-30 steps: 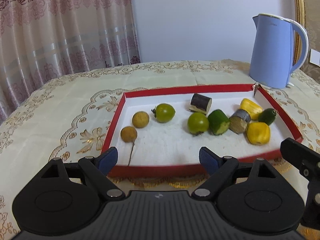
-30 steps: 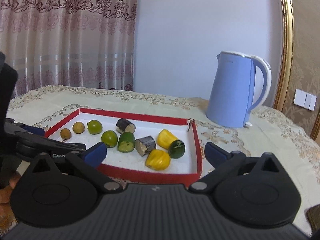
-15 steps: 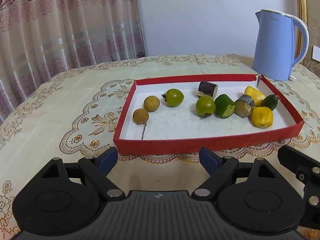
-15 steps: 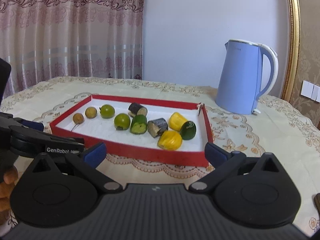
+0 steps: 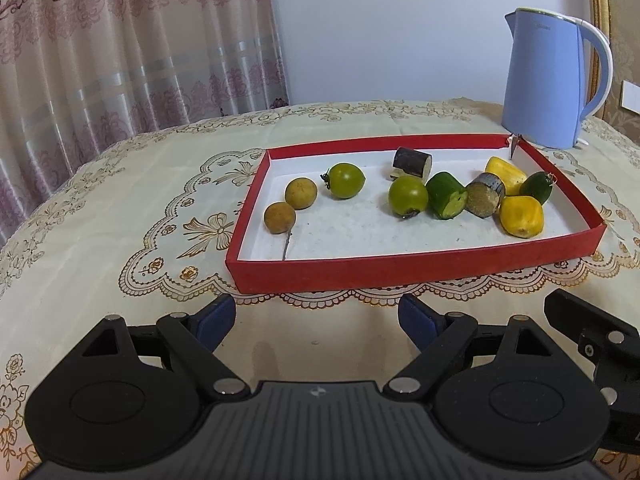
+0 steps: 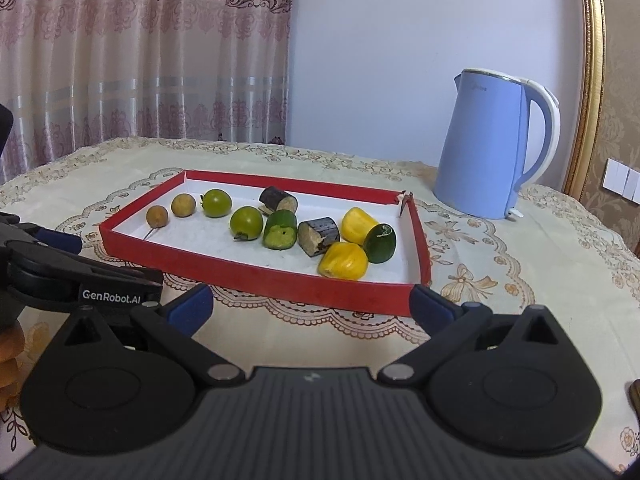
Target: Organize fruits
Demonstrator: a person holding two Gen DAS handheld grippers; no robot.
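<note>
My left fingers [image 5: 316,318] are spread wide with nothing between them, hovering over the counter [image 5: 120,220] just short of the red tray [image 5: 400,270]. Inside it, from left: two brown longans [image 5: 280,218], a green tomato [image 5: 345,180], a dark cane piece [image 5: 412,162], another green tomato [image 5: 408,196], a cut green piece [image 5: 446,196], a second cane piece [image 5: 485,199], and yellow fruits [image 5: 521,216] at the right end. My right fingers [image 6: 310,306] are likewise spread and empty. A blue kettle [image 6: 486,146] stands beyond the tray's right corner.
</note>
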